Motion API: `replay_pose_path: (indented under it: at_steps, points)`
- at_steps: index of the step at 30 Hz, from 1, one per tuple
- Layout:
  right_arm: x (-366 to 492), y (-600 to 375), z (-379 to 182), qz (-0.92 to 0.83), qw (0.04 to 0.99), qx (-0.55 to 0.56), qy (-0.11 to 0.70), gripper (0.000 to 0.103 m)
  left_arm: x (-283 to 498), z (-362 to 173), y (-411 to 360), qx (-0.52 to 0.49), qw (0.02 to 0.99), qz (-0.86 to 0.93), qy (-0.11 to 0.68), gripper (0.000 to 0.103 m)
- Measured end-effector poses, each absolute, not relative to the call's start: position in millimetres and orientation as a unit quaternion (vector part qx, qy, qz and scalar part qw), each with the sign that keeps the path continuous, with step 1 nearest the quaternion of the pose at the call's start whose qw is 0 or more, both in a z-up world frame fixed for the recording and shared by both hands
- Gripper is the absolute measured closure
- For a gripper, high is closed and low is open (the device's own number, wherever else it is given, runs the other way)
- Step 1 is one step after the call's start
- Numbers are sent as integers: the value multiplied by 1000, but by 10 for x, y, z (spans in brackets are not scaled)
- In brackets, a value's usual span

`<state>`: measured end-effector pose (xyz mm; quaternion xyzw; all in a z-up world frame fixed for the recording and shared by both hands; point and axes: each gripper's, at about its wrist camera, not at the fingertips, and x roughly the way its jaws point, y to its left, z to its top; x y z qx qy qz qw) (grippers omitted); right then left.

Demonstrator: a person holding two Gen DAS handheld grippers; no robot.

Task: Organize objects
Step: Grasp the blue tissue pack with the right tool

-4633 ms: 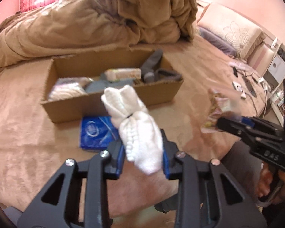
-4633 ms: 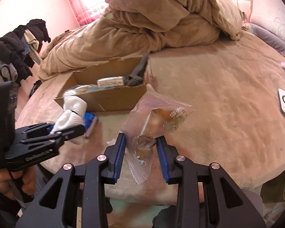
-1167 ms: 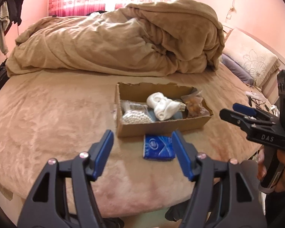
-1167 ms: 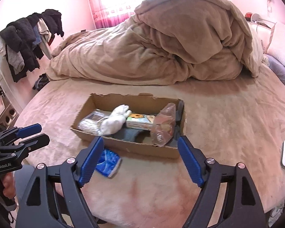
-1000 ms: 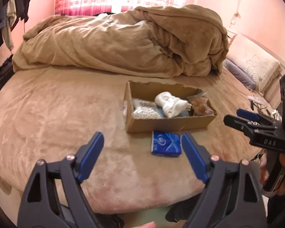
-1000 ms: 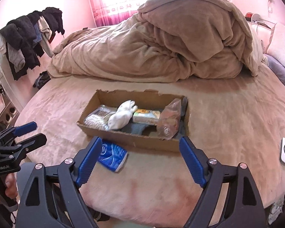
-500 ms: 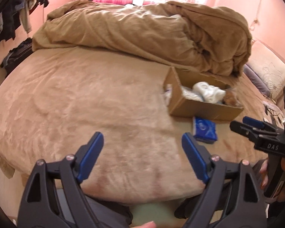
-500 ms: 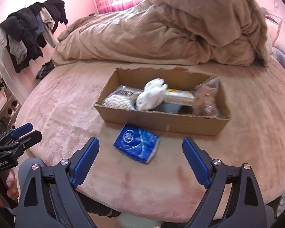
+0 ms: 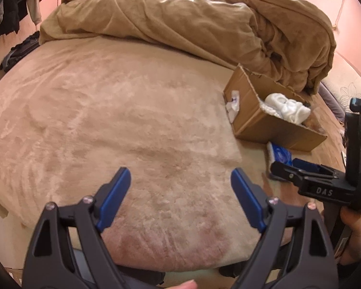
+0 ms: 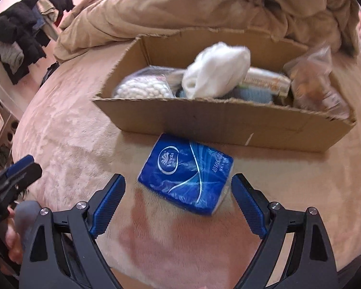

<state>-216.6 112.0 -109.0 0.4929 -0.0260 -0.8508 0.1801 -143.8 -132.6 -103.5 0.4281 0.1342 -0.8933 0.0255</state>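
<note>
Right gripper: jaws standing wide apart, gripping nothing, blue pads flanking the near end of the blue tissue pack without touching it. Pack is lying flat on the bedspread, skewed to the jaw line, just in front of the cardboard box.

Left gripper: jaws also spread wide, empty, pointing at bare bedspread well to the left of the box. It is taking no part in the pick.

Step in hand, as judged: approaching the tissue pack, apparently the last loose item outside the box.

Next move is calling for: lowering the right pads to either side of the pack, turning the wrist to square with its skewed edges, closing on the soft wrapper, then lifting over the near box wall.

Surroundings: box is already holding a white sock bundle, a bag of white beads, a clear snack bag and a flat packet; free room is looking scarce. A rumpled tan duvet is crowding the far side. The box wall sits close behind the pack, limiting forward travel.
</note>
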Motion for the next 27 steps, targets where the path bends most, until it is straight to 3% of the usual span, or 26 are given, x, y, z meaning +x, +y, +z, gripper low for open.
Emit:
replay_pose_path:
  at_steps: [7, 20, 27]
  points:
    - [-2296, 1058, -1215, -856, 163, 490, -8, 12, -1568, -1146, -1297, 448, 25, -884, 135, 17]
    - [-2186, 1243, -1159, -857, 188, 479, -14, 38, -1507, -921, -1055, 440, 14, -890, 120, 17]
    - [-2057, 1332, -952, -863, 204, 463, -20, 39, -1457, -700, -890, 428, 5, -898, 106, 17]
